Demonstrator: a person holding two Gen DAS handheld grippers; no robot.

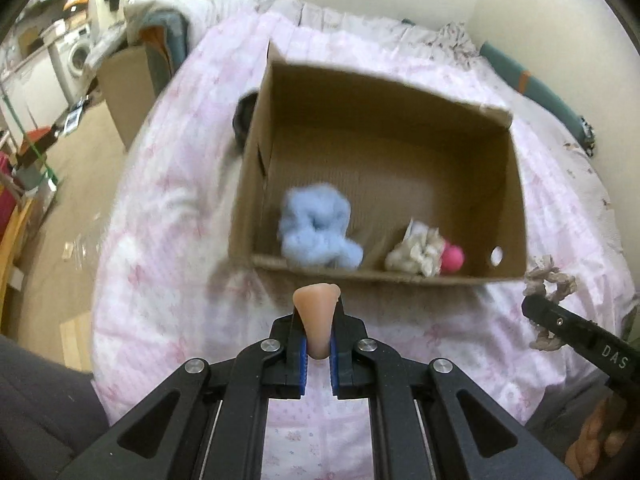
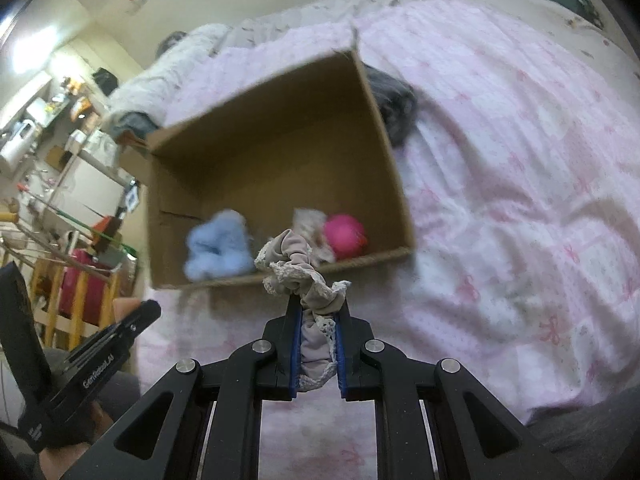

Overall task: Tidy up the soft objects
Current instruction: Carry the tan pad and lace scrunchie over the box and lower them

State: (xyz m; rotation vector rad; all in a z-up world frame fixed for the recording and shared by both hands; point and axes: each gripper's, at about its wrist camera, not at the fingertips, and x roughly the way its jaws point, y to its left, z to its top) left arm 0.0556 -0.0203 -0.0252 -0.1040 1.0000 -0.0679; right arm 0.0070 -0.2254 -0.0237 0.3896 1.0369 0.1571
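— Tongs first: what is each one holding?

— Left gripper (image 1: 318, 322) is clamped on a peach-coloured sponge (image 1: 316, 316), cone-shaped, its wide end sticking out past the tips. Right gripper (image 2: 318, 320) is pinched on a beige scrunchie (image 2: 302, 276) with lace trim; the cloth bunches between the blue pads (image 2: 295, 344) and spills out in front of the tips.

— Can each tool be seen from the other side?

— Yes. In the left view the right tool comes in at the lower right edge with the scrunchie dangling from it. In the right view the left tool sits at the lower left, with a bit of the peach piece at its tip.

— Where are they, relative to the box?

— Both are held near the front wall of an open cardboard box (image 1: 516, 184), which stands on a bed with a pink patterned quilt (image 1: 168, 216). Neither tool is over the opening.

— And inside the box?

— Three things along the near wall: a fluffy blue scrunchie (image 1: 316, 228) to the left, a cream frilly scrunchie (image 1: 416, 252) further right, and a pink ball (image 1: 454, 258) touching that cream one.

— Anything beside the box?

— A dark grey furry item (image 2: 394, 108) lies on the quilt against the box's outer wall; what it is I cannot tell.
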